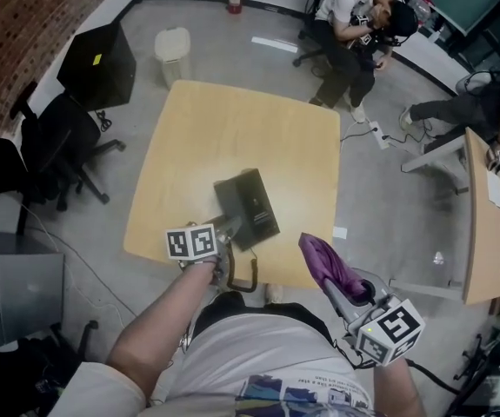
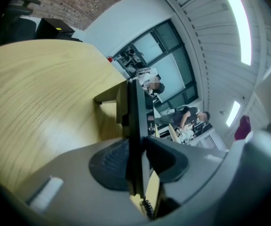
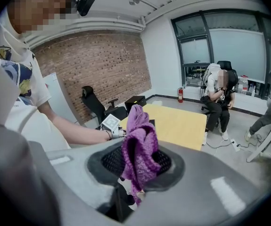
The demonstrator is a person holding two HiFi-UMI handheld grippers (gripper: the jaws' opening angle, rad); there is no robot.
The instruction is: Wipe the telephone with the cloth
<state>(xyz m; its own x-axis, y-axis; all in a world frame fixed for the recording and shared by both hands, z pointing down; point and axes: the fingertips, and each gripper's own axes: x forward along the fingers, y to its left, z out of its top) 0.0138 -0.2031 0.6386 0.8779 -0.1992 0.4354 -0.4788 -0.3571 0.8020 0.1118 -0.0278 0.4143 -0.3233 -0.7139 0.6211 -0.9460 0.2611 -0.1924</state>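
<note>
Telephone (image 1: 248,207), a flat dark slab at table's (image 1: 232,120) near edge, handset indistinct, clamped by left gripper (image 1: 230,228); right gripper (image 1: 335,287) pinches fuzzy purple cloth (image 1: 323,263).

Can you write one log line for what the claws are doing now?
left claw: shut on telephone edge | right claw: shut on purple cloth | cloth: apart from telephone | wipe: not yet begun

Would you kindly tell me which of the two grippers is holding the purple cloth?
The right gripper: its jaws are shut on the purple cloth, whereas the left gripper is clamped on the edge of the black telephone.
</note>
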